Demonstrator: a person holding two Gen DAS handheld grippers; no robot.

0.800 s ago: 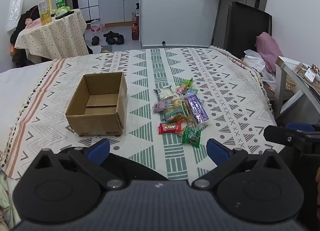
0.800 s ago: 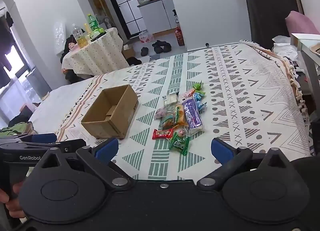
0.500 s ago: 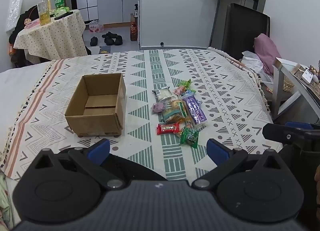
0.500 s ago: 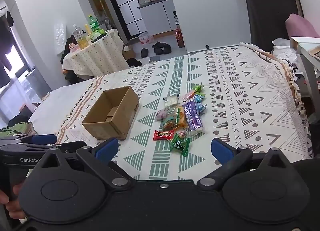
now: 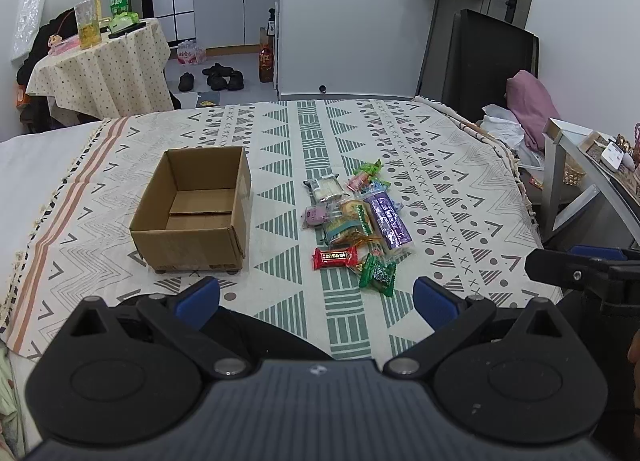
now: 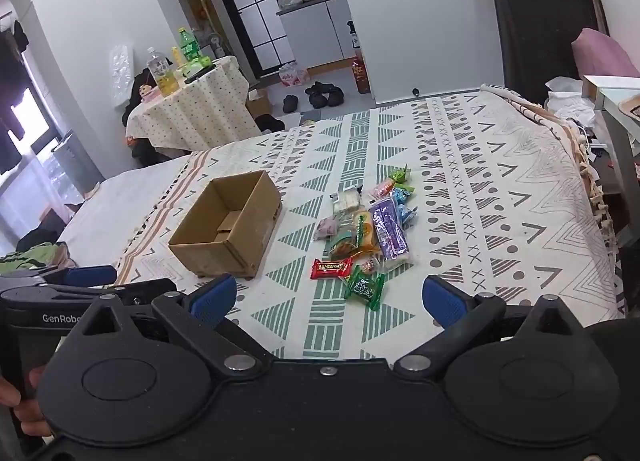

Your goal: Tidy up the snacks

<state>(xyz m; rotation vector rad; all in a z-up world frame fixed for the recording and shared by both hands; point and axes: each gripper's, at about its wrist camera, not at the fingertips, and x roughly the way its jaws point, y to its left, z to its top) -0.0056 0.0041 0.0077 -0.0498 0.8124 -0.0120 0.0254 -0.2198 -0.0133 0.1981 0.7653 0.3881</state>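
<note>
Both my grippers, left (image 5: 316, 295) and right (image 6: 326, 295), fingers spread empty; snack pile (image 5: 356, 221) at 3 o'clock of cardboard box (image 5: 196, 213).

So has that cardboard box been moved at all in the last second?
No. The cardboard box sits on the same spot of the patterned cloth, the same green triangles beside its right wall; only the camera view shifted slightly.

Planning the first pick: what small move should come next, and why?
Probably lower the right gripper toward the green packet: its fingers are open and empty, the packet lies nearest in the pile, and the box is still empty.
</note>
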